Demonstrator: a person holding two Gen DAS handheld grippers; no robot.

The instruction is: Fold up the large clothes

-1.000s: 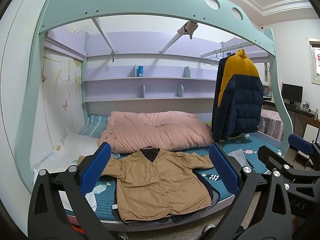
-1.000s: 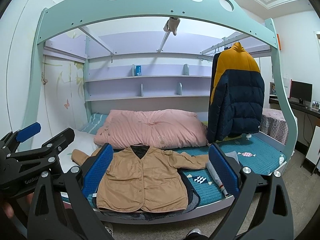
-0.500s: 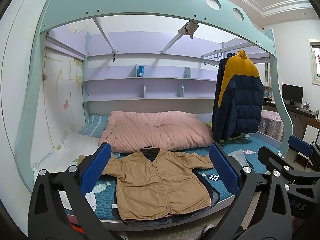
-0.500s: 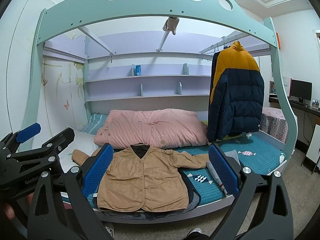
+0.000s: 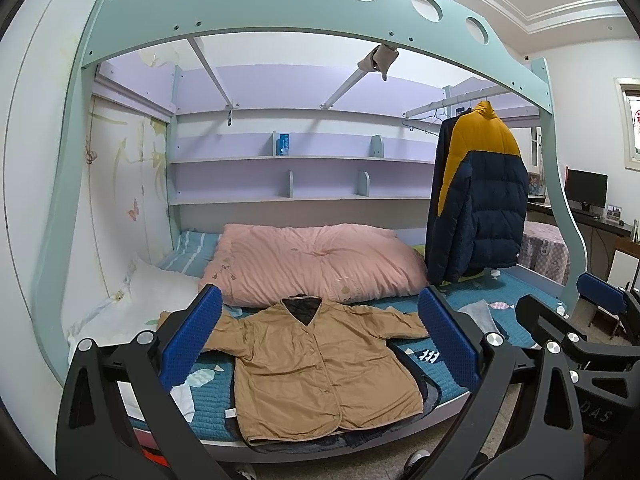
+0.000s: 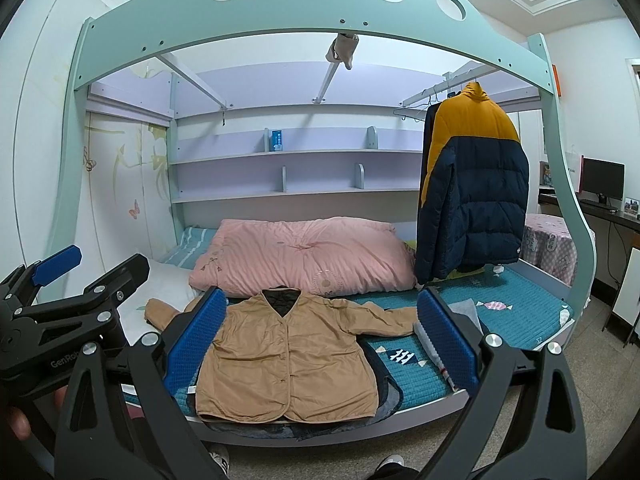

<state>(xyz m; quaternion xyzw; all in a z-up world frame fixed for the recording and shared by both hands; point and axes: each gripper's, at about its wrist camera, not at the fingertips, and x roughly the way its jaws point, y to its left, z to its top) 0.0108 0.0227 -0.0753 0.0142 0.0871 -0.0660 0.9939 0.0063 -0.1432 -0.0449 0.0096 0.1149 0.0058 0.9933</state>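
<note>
A tan buttoned jacket (image 5: 316, 364) (image 6: 288, 354) lies flat and face up on the teal bed (image 5: 516, 316) (image 6: 520, 300), sleeves spread, its hem at the front edge over a dark garment (image 5: 428, 390) (image 6: 388, 390). My left gripper (image 5: 318, 340) hovers in front of the bed, open and holding nothing, well short of the jacket. Beside it my right gripper (image 6: 320, 338) is open too, with nothing between its blue pads. In the left wrist view the right gripper (image 5: 576, 320) shows at the right edge; the right wrist view shows the left gripper (image 6: 76, 280) at the left edge.
A pink duvet (image 5: 316, 264) (image 6: 304, 256) is bunched behind the jacket. A navy and yellow puffer coat (image 5: 476, 196) (image 6: 472, 188) hangs at the bed's right end. The mint bunk frame (image 5: 288, 12) arches overhead. A desk with a monitor (image 6: 602, 178) stands at the right.
Both views have shifted only slightly; the grippers stay open and the jacket has not moved.
</note>
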